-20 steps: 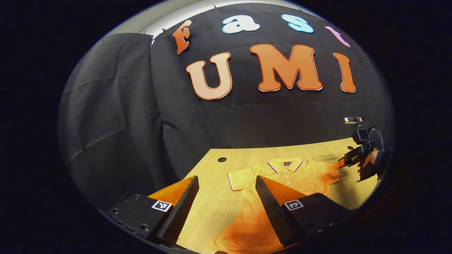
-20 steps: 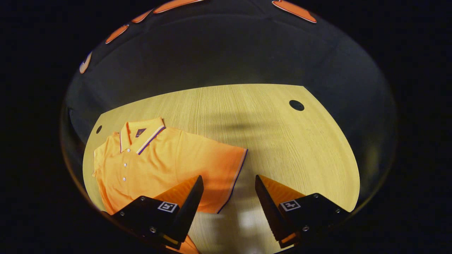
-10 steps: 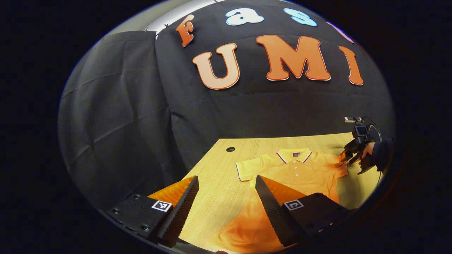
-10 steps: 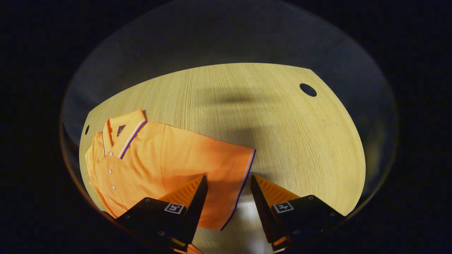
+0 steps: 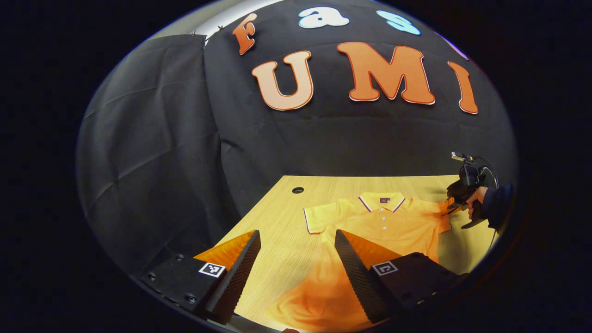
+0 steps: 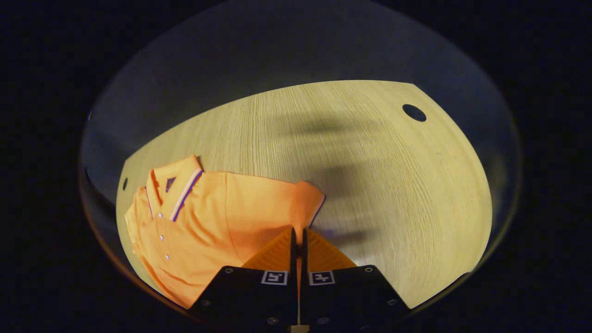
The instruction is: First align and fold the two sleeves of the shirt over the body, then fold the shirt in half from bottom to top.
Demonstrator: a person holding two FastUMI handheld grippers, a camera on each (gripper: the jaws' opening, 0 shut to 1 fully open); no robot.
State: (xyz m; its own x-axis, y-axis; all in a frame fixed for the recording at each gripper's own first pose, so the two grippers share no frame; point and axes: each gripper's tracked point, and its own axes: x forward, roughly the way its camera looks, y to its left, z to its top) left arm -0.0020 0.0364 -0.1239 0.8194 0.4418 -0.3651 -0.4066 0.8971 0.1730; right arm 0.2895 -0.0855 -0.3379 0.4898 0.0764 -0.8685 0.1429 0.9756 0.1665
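You have a pale wooden table (image 5: 277, 217) with a fine straight grain in front of you, backed by the black cloth wall (image 5: 152, 152) that hangs in soft creases. Two round dark cable holes (image 6: 414, 112) sit in its far corners, another (image 5: 298, 190) near the wall. Blurred shadows (image 6: 323, 127) lie across the wood.

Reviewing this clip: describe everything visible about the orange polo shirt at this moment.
The orange polo shirt lies front up on the wooden table, unfolded. It looks like soft knit fabric, with a striped collar, a small dark neck label, pale buttons down the placket, and dark-and-white sleeve trim. The right hand-held gripper is shut on one sleeve's edge, bunching it. The other sleeve lies flat. The left hand-held gripper hangs open over the lower body.
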